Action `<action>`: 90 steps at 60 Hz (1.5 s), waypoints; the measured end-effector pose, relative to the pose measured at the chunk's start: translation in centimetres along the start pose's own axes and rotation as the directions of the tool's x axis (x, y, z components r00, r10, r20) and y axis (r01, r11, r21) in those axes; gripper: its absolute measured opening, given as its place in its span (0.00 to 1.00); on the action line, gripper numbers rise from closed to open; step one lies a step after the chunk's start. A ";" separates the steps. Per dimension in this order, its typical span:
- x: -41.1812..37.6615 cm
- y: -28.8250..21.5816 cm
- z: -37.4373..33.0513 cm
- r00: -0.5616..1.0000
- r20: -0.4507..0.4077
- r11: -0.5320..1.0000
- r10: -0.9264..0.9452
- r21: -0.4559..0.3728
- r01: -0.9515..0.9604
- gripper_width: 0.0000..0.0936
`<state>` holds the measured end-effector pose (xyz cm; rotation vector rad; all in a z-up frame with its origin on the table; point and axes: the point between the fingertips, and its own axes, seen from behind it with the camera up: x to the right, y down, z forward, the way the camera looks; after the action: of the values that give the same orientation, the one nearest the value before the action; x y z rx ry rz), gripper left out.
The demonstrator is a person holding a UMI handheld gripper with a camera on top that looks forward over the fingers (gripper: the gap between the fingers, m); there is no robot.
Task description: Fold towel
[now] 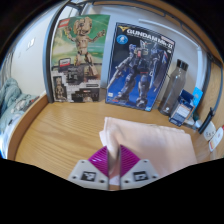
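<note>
I read this as mid-fold: my jaws are pinched narrow on the near corner of the towel, magenta pads pressing the cloth between them. Next I'd carry that corner across to the far edge — evenly. The towel lies pale, flat, faintly creased on the wooden worktop.

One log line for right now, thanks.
gripper: shut on towel | towel: pale, on wooden table, near edge pinched between the pads | fold: not done | beyond: two posters on wall
</note>
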<state>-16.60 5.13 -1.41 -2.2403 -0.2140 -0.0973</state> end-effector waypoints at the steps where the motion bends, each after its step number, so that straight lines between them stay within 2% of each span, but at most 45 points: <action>1: 0.3 -0.1 0.0 1.000 -0.011 1.000 -0.004 -0.001 0.004 0.11; 2: 0.5 -0.2 0.0 1.000 -0.013 1.000 -0.006 0.002 0.006 0.04; 12: 0.2 -0.8 -0.6 0.991 0.083 0.993 0.106 -0.056 -0.102 0.04; 19: 3.1 -5.3 -3.6 0.979 0.116 0.986 0.166 0.008 -0.168 0.04; 28: 10.9 -9.4 -7.9 0.963 0.083 0.962 0.255 0.083 -0.261 0.04; 37: 20.2 -7.5 -8.6 0.959 -0.001 0.956 0.283 0.082 -0.282 0.04; 38: 21.0 -6.9 -8.4 0.959 -0.008 0.956 0.284 0.074 -0.283 0.12; 44: 25.5 -3.3 -7.2 0.955 -0.071 0.958 0.287 0.036 -0.285 0.37; 48: 27.5 -1.5 -6.1 0.958 -0.094 0.962 0.272 0.027 -0.271 0.39; 50: 28.0 -0.3 -5.7 0.958 -0.093 0.962 0.273 0.006 -0.273 0.52; 52: 28.3 0.7 -5.4 0.956 -0.089 0.960 0.279 -0.016 -0.281 0.59; 56: 28.4 2.1 -5.2 0.956 -0.060 0.956 0.287 -0.042 -0.289 0.60; 61: 28.7 2.1 -6.2 0.960 -0.047 0.960 0.276 -0.036 -0.278 0.61; 66: 27.9 -0.2 -8.4 0.960 -0.005 0.960 0.280 0.003 -0.280 0.65; 72: 26.3 -4.2 -12.3 0.957 0.058 0.955 0.285 0.067 -0.289 0.79; 80: 23.9 -9.2 -19.0 0.956 0.108 0.942 0.272 0.172 -0.288 0.85; 86: 21.6 -10.2 -24.0 0.958 0.121 0.934 0.261 0.219 -0.282 0.90; 90: 20.4 -9.5 -26.9 0.964 0.100 0.935 0.247 0.236 -0.264 0.90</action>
<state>1.75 -7.56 25.67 -2.0035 0.0303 0.1411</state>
